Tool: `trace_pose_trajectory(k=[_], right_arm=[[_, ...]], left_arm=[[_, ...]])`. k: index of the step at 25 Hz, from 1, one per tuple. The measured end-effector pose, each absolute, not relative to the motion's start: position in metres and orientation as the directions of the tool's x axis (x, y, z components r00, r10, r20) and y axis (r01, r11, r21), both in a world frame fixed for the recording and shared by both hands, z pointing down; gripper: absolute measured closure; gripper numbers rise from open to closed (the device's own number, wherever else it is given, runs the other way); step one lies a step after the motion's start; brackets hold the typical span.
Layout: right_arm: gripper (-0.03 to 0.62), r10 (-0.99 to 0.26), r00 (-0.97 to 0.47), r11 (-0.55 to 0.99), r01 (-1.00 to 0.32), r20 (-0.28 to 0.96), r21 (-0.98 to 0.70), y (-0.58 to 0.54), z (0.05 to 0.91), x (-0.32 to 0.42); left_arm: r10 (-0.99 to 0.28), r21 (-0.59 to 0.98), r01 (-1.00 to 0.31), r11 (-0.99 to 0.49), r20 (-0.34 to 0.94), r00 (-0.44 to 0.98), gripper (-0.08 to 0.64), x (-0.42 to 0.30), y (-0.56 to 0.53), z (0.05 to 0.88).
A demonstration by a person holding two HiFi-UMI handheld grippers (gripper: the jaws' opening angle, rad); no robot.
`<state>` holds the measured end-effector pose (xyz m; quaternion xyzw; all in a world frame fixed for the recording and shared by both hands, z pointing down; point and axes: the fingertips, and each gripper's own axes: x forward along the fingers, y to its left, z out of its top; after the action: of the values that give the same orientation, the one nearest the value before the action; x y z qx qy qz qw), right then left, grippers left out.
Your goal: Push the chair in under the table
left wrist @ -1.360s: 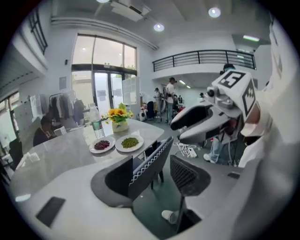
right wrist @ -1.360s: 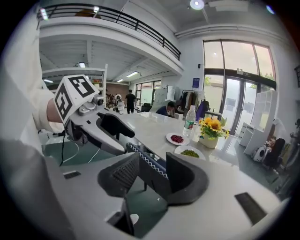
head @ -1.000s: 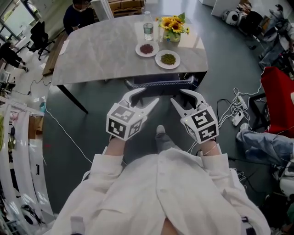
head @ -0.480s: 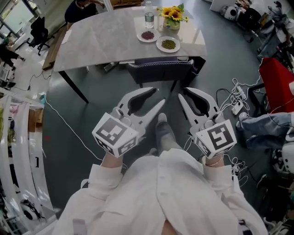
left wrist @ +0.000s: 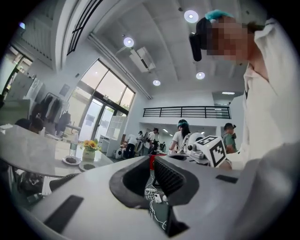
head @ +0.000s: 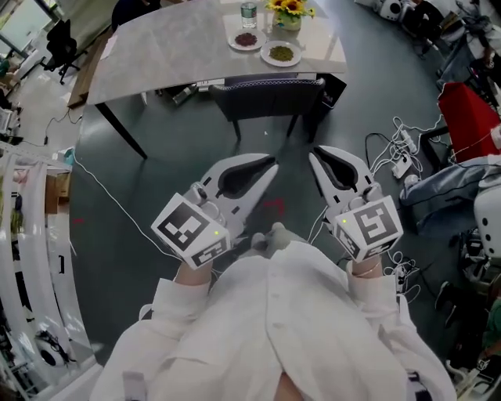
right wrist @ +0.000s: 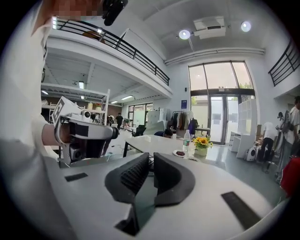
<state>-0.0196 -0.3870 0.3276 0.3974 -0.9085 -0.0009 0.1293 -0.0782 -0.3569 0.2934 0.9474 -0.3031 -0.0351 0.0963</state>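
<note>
Looking down at the dark chair [head: 266, 92] tucked in under the near edge of the grey table [head: 156, 63], with its back right up by that edge and its legs on the floor just below. Seeing a plate of green bits [head: 280, 53] and a plate of dark red bits [head: 245, 39] on the table just past the chair, plus a water bottle [head: 248, 12] and a pot of yellow flowers [head: 286, 9] a bit farther in on the table. Holding the left gripper [head: 270, 166] on the near side of the table, well apart from it and not touching the chair. Having just been closing its jaws, now pressed almost together with nothing between them. Holding the right gripper [head: 317, 157] on that same near side of the table, also well apart from the chair. Having just been closing those jaws too, now pressed almost together and pinching nothing. Spotting a tangle of white cables [head: 399, 153] on the floor off to the right of the table.
</note>
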Motion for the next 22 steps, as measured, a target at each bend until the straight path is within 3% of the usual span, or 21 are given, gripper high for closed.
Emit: trace_pose_trajectory(k=[22], right_arm=[[0.552,-0.641,-0.743,0.767,-0.633,0.192,0.105,-0.359,0.303,0.011]], left_arm=[[-0.627,0.226,-0.638,-0.736,0.128,0.769,0.538,-0.018,-0.353,0.316]])
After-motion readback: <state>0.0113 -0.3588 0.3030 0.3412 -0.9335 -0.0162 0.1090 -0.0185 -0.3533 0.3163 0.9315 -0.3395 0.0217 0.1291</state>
